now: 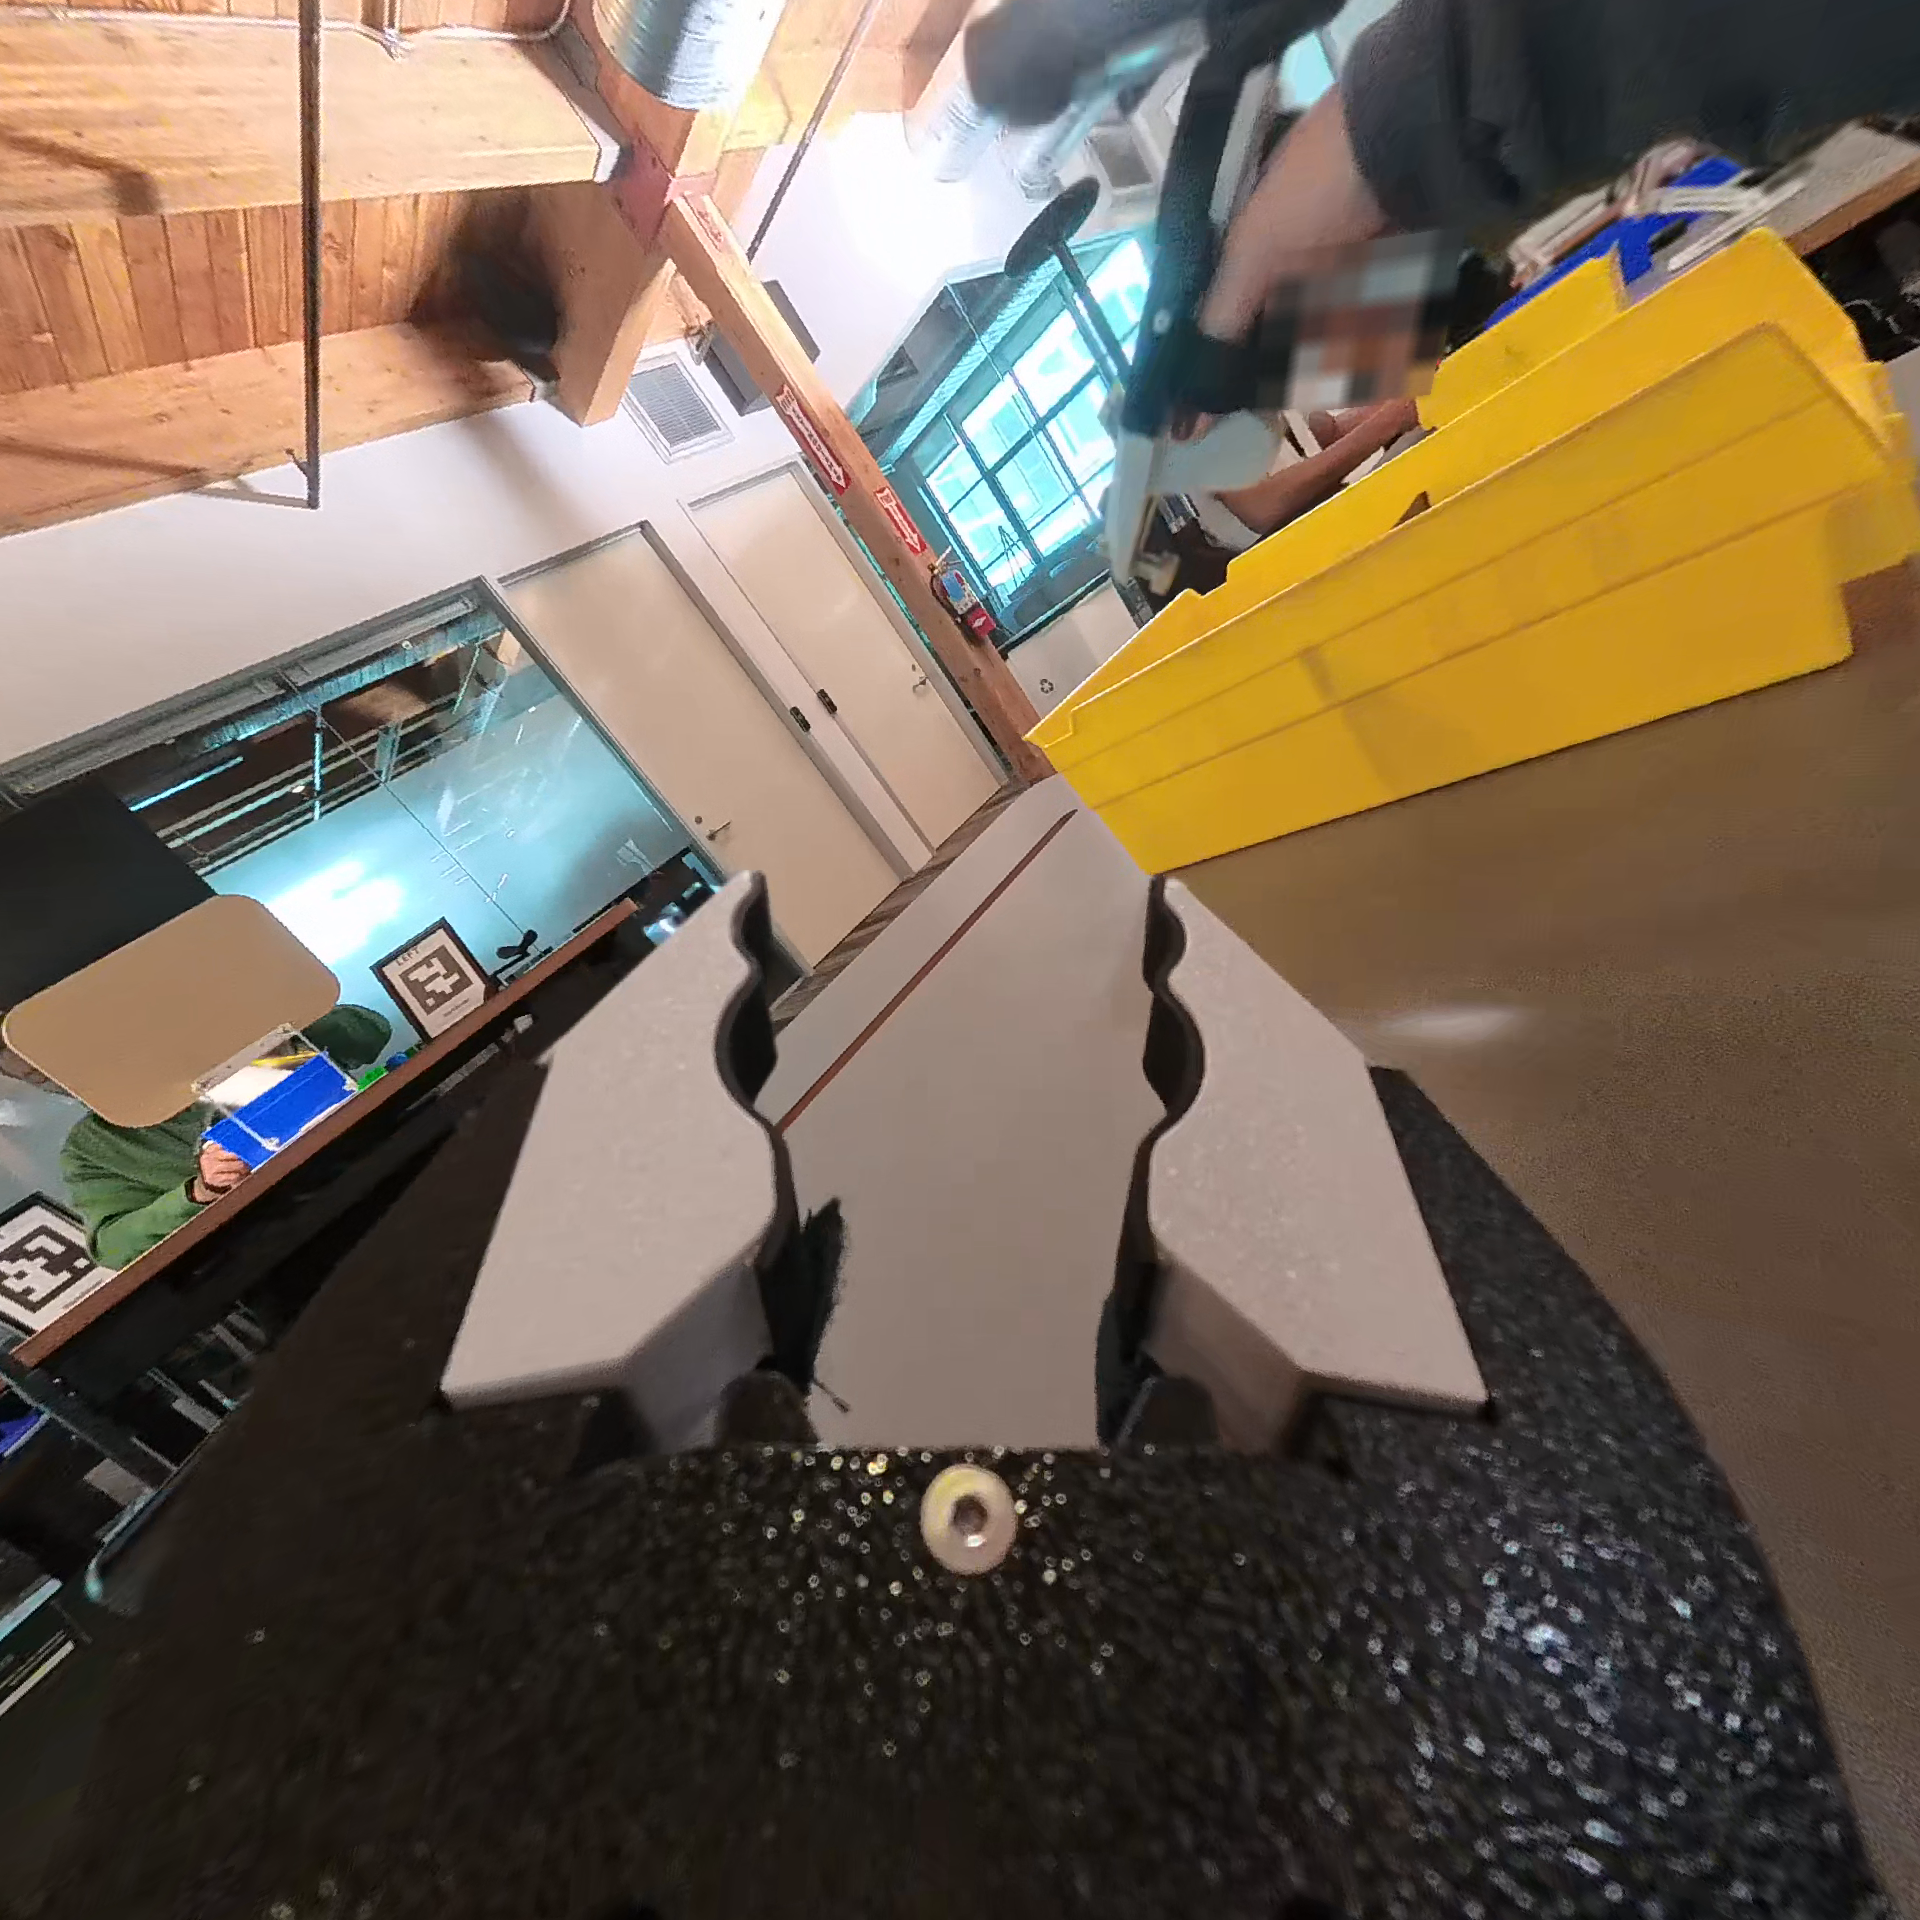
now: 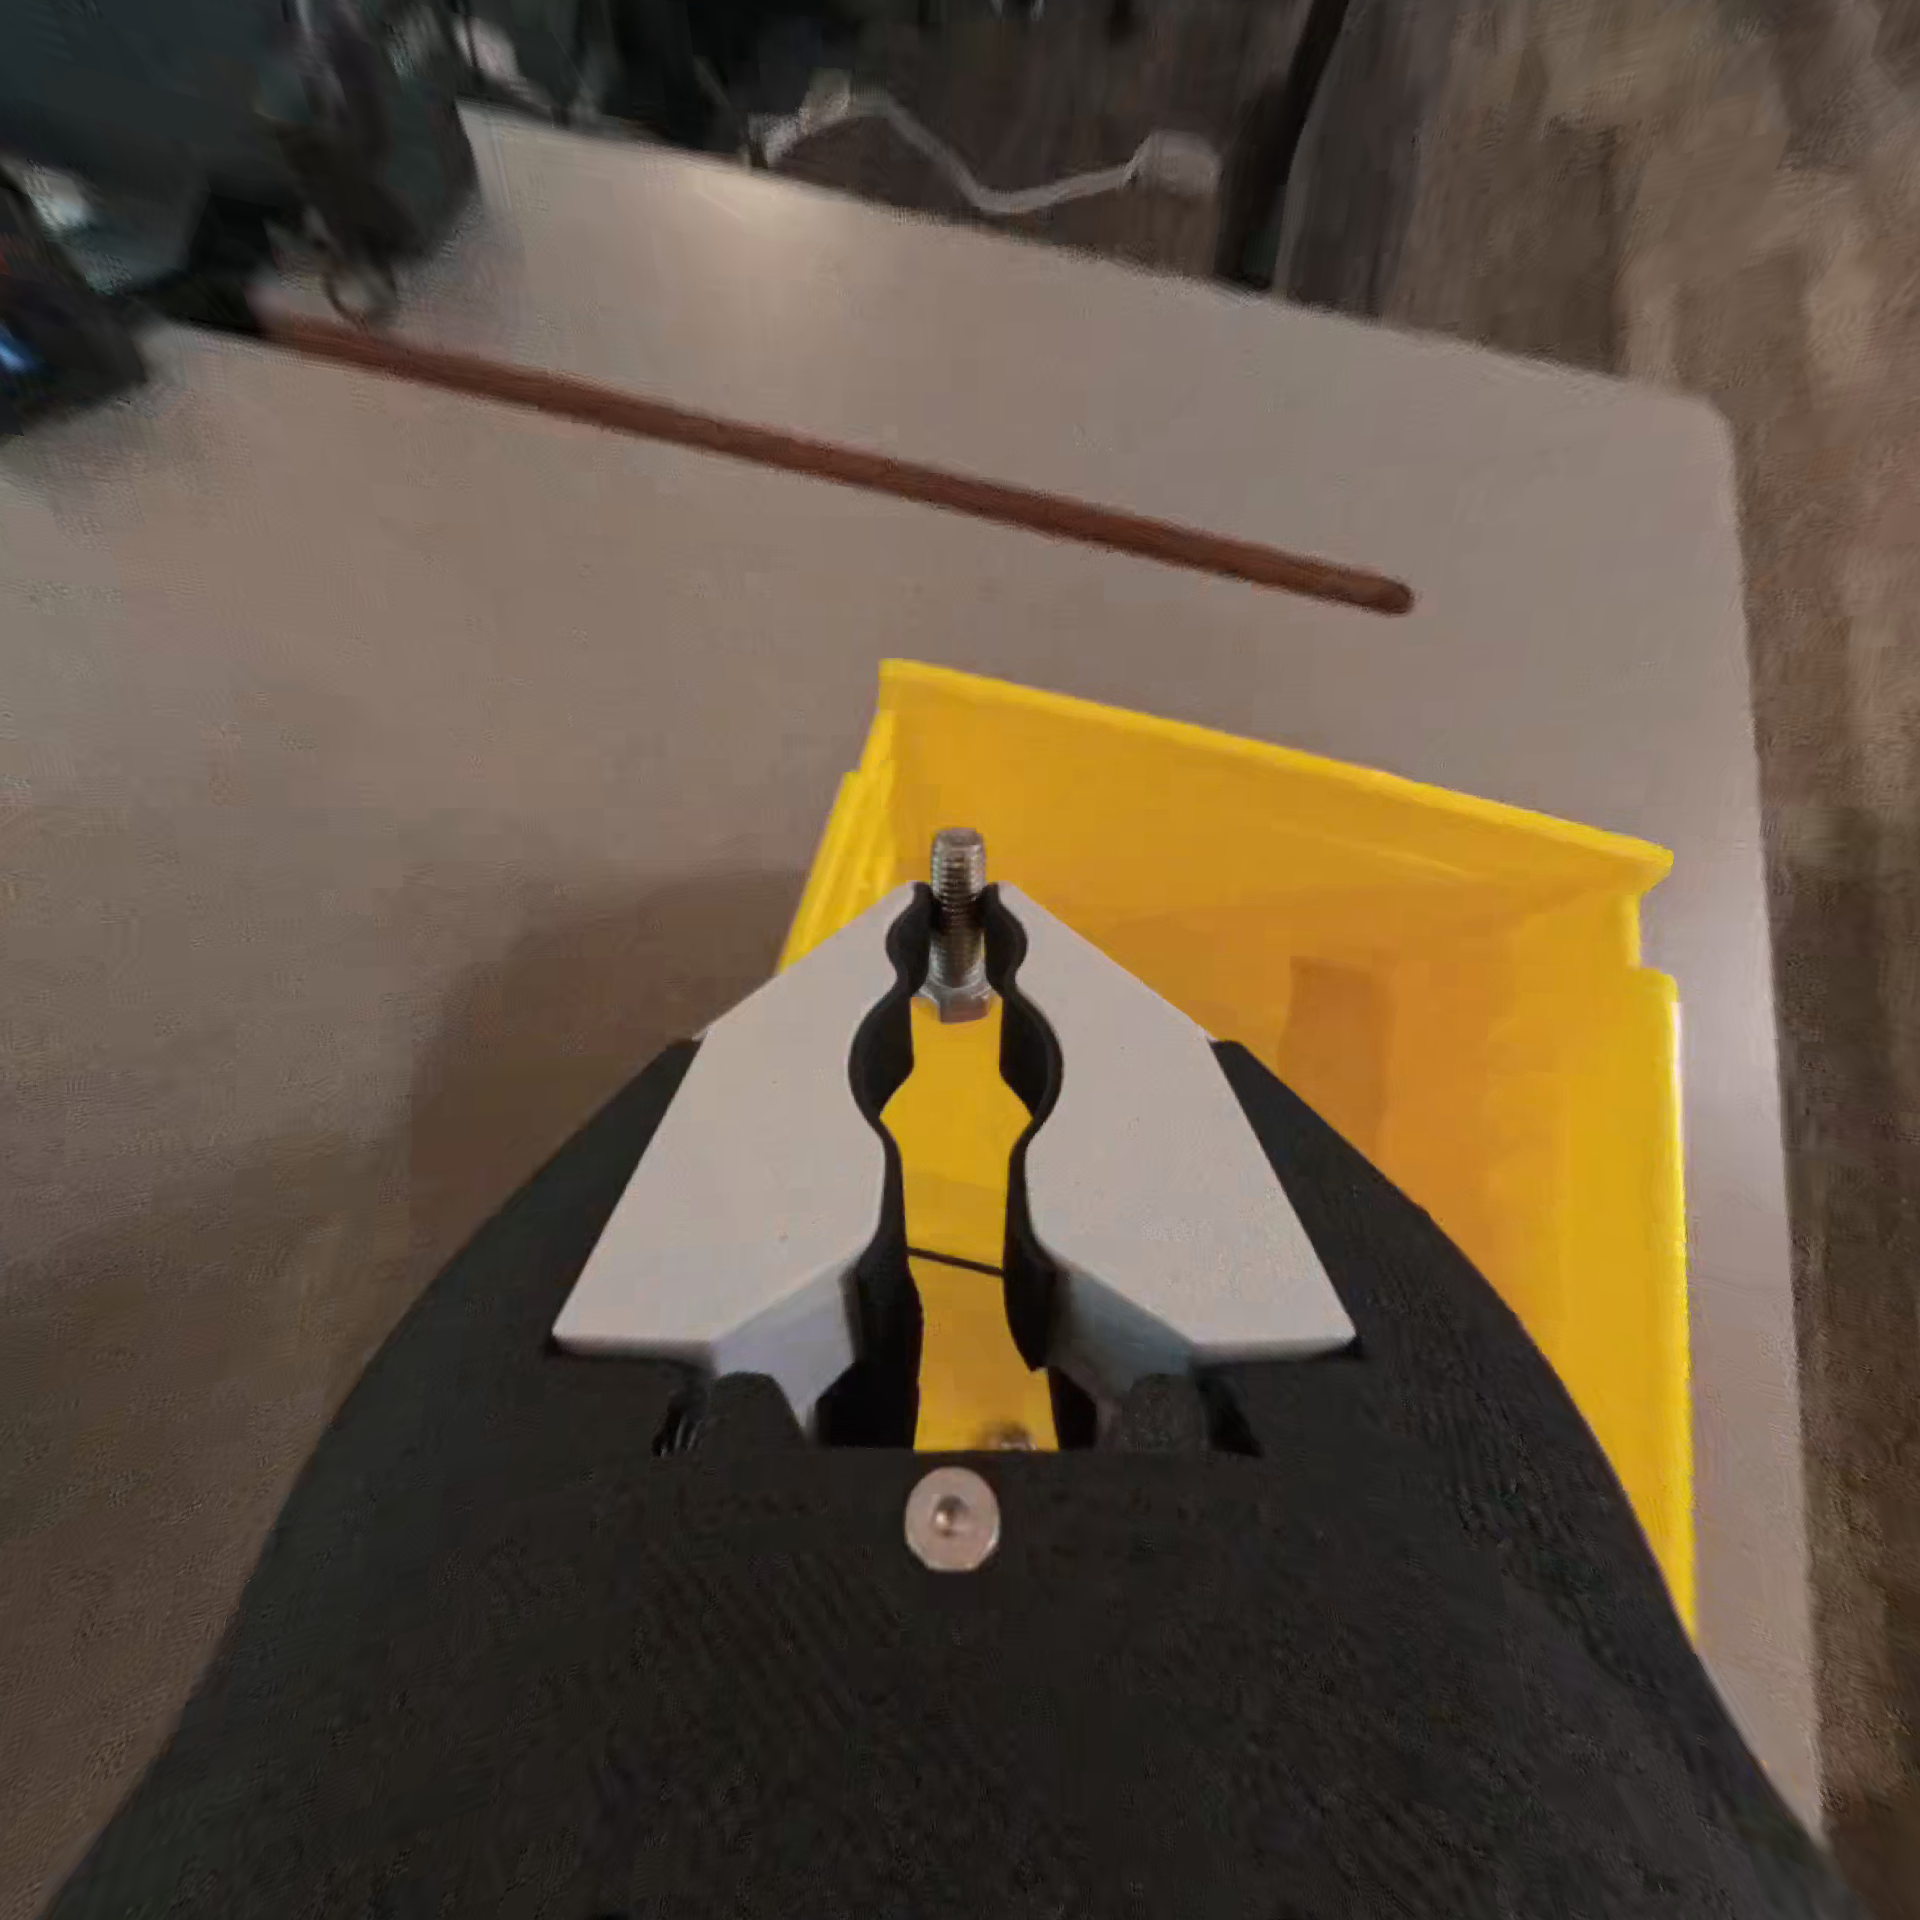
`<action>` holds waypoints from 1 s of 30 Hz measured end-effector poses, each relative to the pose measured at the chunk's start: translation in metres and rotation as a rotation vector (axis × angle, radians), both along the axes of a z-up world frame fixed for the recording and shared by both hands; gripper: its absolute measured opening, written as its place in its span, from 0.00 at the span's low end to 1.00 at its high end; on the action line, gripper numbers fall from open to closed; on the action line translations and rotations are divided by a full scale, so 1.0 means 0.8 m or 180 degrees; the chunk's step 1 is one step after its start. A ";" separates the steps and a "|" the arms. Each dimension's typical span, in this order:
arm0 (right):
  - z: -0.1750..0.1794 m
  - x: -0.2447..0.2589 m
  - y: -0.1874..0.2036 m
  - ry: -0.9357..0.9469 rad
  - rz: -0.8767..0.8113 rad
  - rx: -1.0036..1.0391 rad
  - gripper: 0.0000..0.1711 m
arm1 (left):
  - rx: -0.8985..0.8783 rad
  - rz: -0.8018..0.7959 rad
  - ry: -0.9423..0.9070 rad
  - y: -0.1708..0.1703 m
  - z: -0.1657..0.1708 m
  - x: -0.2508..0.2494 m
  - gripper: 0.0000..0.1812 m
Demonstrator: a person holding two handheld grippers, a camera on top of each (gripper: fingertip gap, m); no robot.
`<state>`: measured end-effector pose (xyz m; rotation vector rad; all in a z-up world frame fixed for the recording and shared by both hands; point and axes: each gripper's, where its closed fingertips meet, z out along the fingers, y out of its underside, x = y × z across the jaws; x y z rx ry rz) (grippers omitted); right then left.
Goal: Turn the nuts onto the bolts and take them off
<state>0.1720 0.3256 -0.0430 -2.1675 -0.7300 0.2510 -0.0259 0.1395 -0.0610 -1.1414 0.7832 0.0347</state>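
Note:
My right gripper (image 2: 958,902) is shut on a steel bolt (image 2: 956,928). The bolt's threaded end points forward past the fingertips and its hex head sits back between the grey fingers. The bolt is held above the near end of a yellow bin (image 2: 1351,935). No nut shows on it. My left gripper (image 1: 954,904) is open and empty, tilted sideways low over the grey table (image 1: 1610,1091). The right gripper (image 1: 1195,343) shows blurred in a person's hand over the yellow bins (image 1: 1507,603) in the left wrist view.
Stacked yellow bins stand on the table to the right of the left gripper. A brown seam (image 2: 831,457) runs across the table beyond the bin. Dark gear and cables (image 2: 208,208) lie at the far left. Another person sits at a desk (image 1: 156,1174) in the background. The left gripper's tips are roughly 30 cm from the right gripper's. The left gripper is farther from the brown seam (image 2: 831,457), some 40 cm, than the right, some 30 cm.

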 end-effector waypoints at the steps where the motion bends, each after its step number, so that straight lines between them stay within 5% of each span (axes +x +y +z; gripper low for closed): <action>1: -0.017 0.007 0.007 -0.0146 0.0029 -0.0268 0.05 | -0.0020 -0.0004 0.0008 0.001 -0.001 0.001 0.38; 9: -0.101 0.046 0.018 -0.0863 0.0030 -0.1353 0.05 | -0.0068 -0.0107 0.0057 -0.003 -0.006 0.007 0.30; 13: -0.096 0.052 0.012 -0.0895 -0.0145 -0.1305 0.06 | -0.0130 -0.0068 0.0007 0.002 -0.007 0.003 0.32; 17: -0.018 0.009 -0.006 -0.0428 -0.0059 -0.0515 0.15 | -0.0208 -0.0013 -0.0069 0.009 -0.009 -0.003 0.33; 22: 0.054 -0.079 -0.087 0.0093 0.0620 0.0906 0.20 | -0.0213 -0.0005 -0.0100 0.011 -0.008 -0.005 0.33; 26: 0.021 -0.164 -0.183 0.0391 0.1456 0.1487 0.19 | -0.0124 0.0073 -0.0088 0.010 -0.003 -0.010 0.31; 30: 0.017 -0.183 -0.210 0.0915 0.1198 0.2005 0.15 | 0.0089 0.0348 -0.0174 0.004 0.014 -0.030 0.27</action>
